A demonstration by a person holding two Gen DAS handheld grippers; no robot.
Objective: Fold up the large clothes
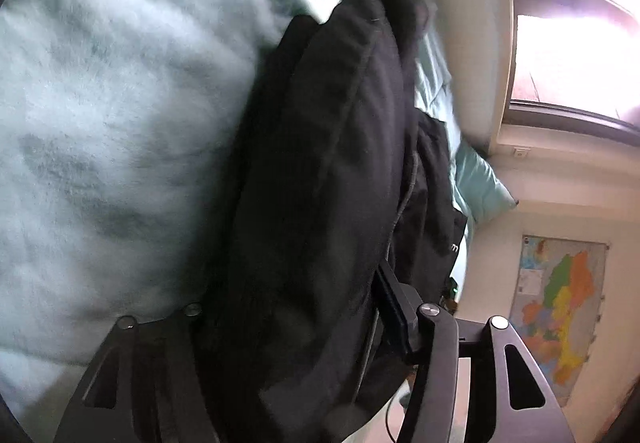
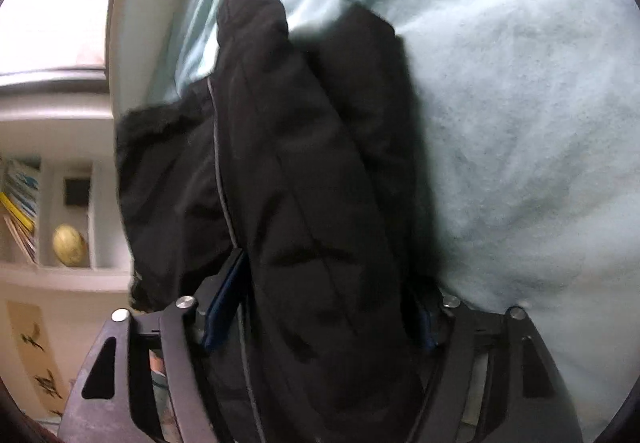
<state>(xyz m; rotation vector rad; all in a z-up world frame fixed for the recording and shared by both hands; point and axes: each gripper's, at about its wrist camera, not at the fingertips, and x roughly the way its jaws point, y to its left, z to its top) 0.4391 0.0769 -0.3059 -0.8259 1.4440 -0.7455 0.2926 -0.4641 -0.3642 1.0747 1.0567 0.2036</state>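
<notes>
Your black jacket (image 1: pixel 320 171) runs straight up the middle of the left wrist view, a thick padded fold that starts between the fingers of your left gripper (image 1: pixel 304 327) and stretches away over the pale green bedspread (image 1: pixel 104 115). It fills the gap between the fingers completely. The right-hand finger (image 1: pixel 394 307) shows its dark pad flat against the cloth; the other finger is buried under the fabric, so you see only its bracket. The jaws stand about half spread and pinch the bundled jacket.

In the right wrist view the same jacket (image 2: pixel 304 183) again lies along the centre line, rising from your right gripper (image 2: pixel 324 307) toward the far side of the bedspread (image 2: pixel 520 103). A thin grey line, piping or a zip edge, runs down the fold, and a second loose part of the jacket hangs off to the left. Both pads press on the cloth here: the left finger (image 2: pixel 224 307) with its blue-edged pad against one side of the fold, the other pad against the opposite side. The jaws are partly closed and clamp the thick fold between them.

Beyond the bed in the left view you have a green pillow (image 1: pixel 480 183), a window (image 1: pixel 572 55) and a coloured map (image 1: pixel 560 307) on the wall. In the right view a shelf (image 2: pixel 60 227) holds books and a round golden thing.
</notes>
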